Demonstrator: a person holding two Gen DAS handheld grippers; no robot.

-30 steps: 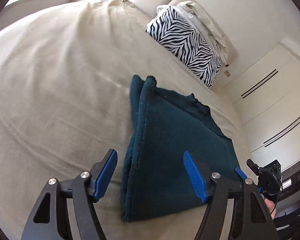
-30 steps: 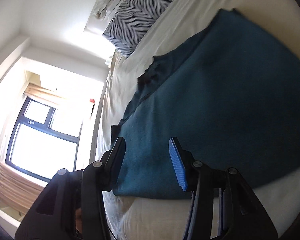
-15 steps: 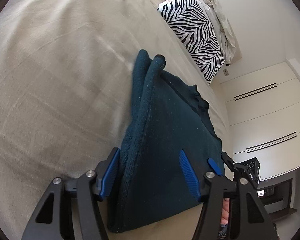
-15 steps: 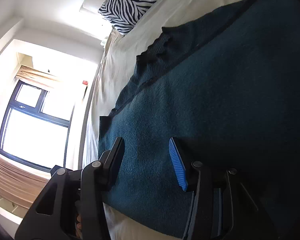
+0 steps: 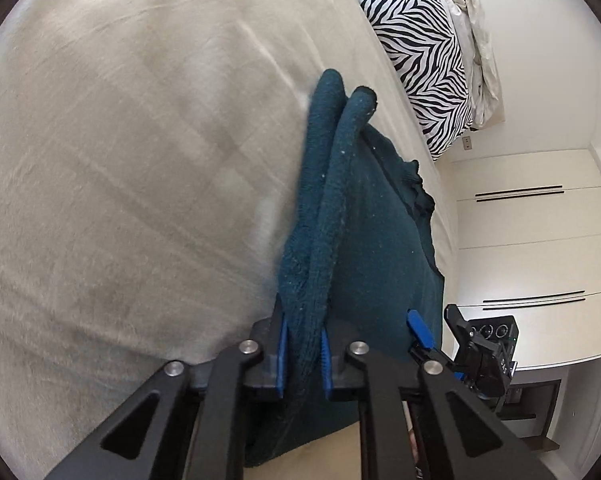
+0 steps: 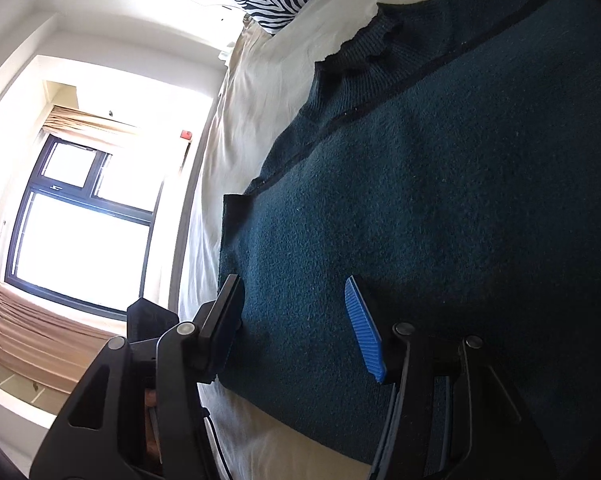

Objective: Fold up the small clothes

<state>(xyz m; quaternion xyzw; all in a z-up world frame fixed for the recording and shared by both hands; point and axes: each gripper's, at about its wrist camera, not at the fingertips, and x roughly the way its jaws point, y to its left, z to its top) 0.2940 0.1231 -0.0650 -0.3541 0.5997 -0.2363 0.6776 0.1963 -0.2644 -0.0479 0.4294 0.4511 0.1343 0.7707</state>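
Observation:
A dark teal knit sweater lies folded on the beige bed. In the left wrist view my left gripper is shut on the sweater's thick folded left edge near its bottom corner. In the right wrist view the sweater fills most of the frame, its collar at the top. My right gripper is open, its jaws straddling the sweater's near right corner, one finger at the cloth's edge. The right gripper also shows in the left wrist view.
The beige bed sheet spreads wide to the left of the sweater. A zebra-striped pillow leans at the headboard. White wardrobe doors stand beyond the bed. A bright window is at the left in the right wrist view.
My left gripper moved forward onto the sweater's folded edge and closed on it. My right gripper moved closer over the sweater's corner and stayed open.

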